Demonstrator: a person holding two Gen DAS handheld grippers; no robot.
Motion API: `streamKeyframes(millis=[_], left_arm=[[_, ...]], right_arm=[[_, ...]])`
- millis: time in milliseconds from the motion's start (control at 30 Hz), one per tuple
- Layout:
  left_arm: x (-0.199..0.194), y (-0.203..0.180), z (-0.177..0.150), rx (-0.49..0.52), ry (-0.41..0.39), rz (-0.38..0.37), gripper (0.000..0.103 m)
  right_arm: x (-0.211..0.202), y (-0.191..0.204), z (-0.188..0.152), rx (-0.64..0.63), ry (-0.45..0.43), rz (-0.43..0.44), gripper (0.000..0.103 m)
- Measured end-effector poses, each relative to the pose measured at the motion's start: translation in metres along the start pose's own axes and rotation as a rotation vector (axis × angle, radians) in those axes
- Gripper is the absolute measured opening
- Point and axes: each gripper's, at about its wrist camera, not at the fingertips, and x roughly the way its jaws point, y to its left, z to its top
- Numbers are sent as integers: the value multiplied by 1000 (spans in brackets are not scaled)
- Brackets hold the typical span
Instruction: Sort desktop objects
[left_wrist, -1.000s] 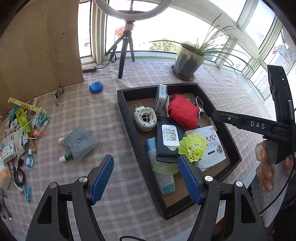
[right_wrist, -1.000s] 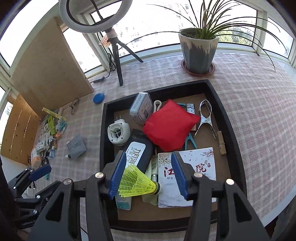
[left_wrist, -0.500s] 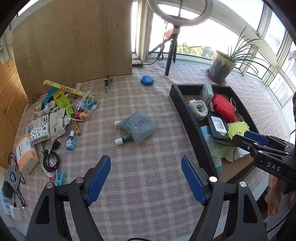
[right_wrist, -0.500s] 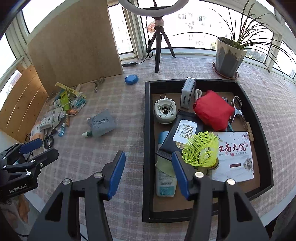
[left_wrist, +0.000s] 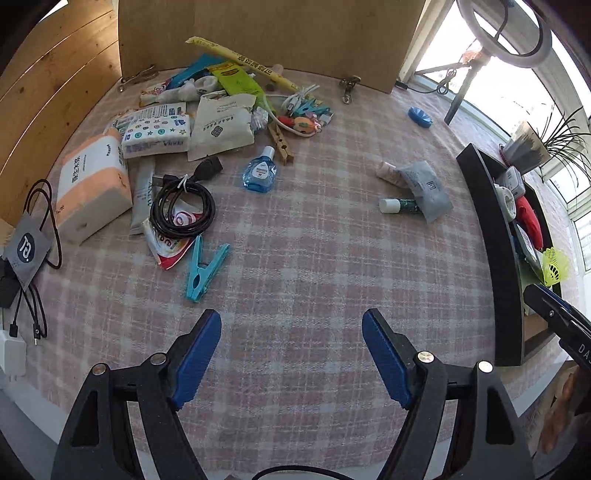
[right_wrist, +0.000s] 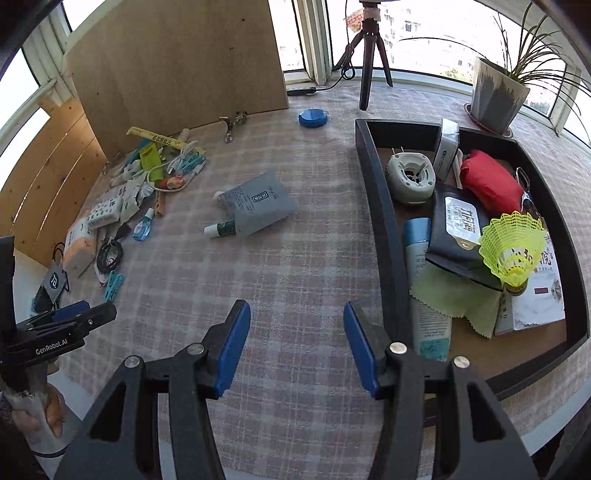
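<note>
Left wrist view: left gripper (left_wrist: 291, 356) and right gripper (right_wrist: 297, 345) fingers gape, empty, between tray (right_wrist: 384, 221) deposits. Next, judged: fetch the peg (left_wrist: 205, 267) left of the tray.

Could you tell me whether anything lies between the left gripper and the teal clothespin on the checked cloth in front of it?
Nothing visible does. The left gripper is open and empty over bare checked cloth, and the teal clothespin lies just beyond its left finger. The coiled black cable and a red-and-white packet lie past the clothespin, not before it.

One black tray (right_wrist: 384, 206), one yellow shuttlecock (right_wrist: 513, 247), one blue bottle (left_wrist: 259, 172), two grey pouches (one far left) (left_wrist: 428, 190).
</note>
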Motion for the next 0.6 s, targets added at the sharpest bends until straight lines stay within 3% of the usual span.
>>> streamKeyframes(millis=[233,600], left_arm=[[-4,23,2,7,-24,27,77],[-15,33,4,25,-75,0,78]], right_arm=[[14,25,-5,-10,6,-7,52],[29,45,-8,-13,21,-21,52]])
